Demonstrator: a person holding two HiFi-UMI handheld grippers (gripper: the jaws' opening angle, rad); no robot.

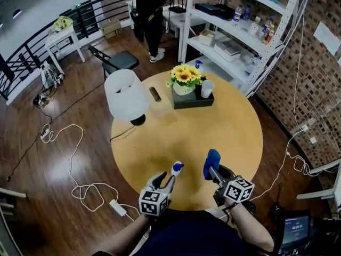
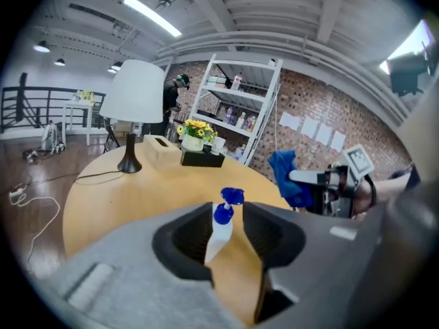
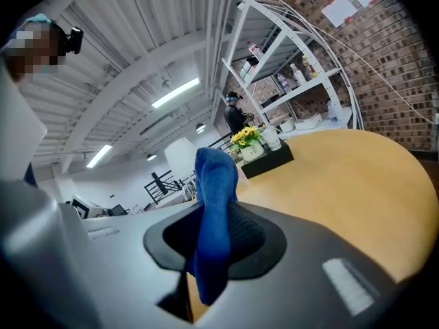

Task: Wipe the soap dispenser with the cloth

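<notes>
A small white soap dispenser (image 1: 176, 168) with a blue pump top stands up between the jaws of my left gripper (image 1: 164, 179) over the near edge of the round wooden table (image 1: 234, 127). In the left gripper view the jaws (image 2: 226, 214) pinch the bottle's body (image 2: 217, 233), the pump poking out above them. To its right my right gripper (image 1: 213, 170) is shut on a blue cloth (image 1: 211, 161), held above the table. The cloth (image 3: 214, 204) hangs bunched between those jaws (image 3: 216, 214). Cloth (image 2: 287, 177) and bottle are a short way apart, not touching.
A lamp with a white shade (image 1: 126, 95) stands at the table's left. A black tray (image 1: 193, 100) with a sunflower pot and a white cup (image 1: 207, 88) sits at the far side, with a tissue box (image 1: 155, 94) beside it. White shelving (image 1: 240, 31), a person (image 1: 149, 9) and floor cables (image 1: 74, 159) lie beyond.
</notes>
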